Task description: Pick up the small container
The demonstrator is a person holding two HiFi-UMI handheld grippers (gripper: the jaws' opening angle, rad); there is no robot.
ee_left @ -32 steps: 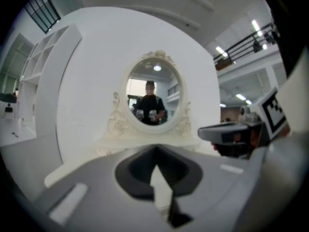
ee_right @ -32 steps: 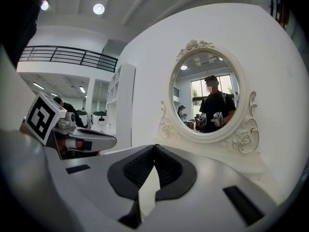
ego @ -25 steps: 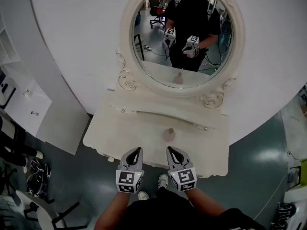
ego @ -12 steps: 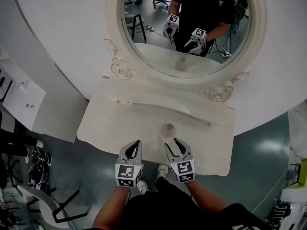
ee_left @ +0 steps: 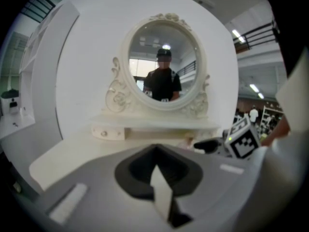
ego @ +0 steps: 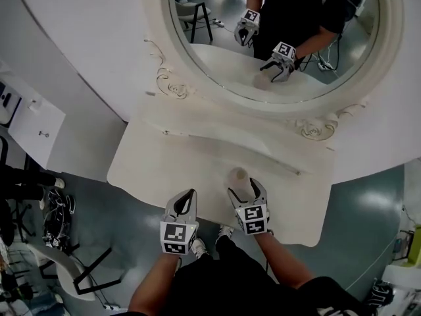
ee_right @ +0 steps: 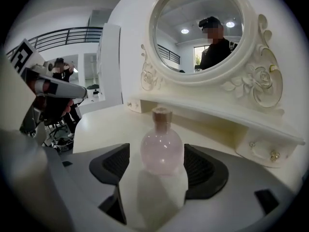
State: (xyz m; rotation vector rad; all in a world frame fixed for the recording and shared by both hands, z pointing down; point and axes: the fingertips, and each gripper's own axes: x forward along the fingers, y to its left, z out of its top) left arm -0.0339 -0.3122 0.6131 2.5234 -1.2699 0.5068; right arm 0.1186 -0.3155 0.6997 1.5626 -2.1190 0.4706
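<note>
A small round pink bottle (ego: pixel 238 175) with a cork stopper stands upright on the cream vanity table (ego: pixel 164 157), near its front edge. My right gripper (ego: pixel 245 188) has its jaws opening, one on either side of the bottle (ee_right: pixel 161 151). In the right gripper view (ee_right: pixel 157 173) the dark pads stand apart from the glass with small gaps. My left gripper (ego: pixel 187 197) hovers over the table's front edge, left of the bottle, shut and holding nothing. In the left gripper view its pads (ee_left: pixel 157 170) meet.
An oval mirror (ego: pixel 217 45) in an ornate cream frame rises behind the table and reflects a person with both grippers. A low shelf with a small drawer knob (ee_right: pixel 273 154) runs under the mirror. Chairs and cables (ego: pixel 59 242) stand on the floor at left.
My right gripper has moved forward to the bottle and its jaws have spread around it. The left gripper has stayed near the front edge.
</note>
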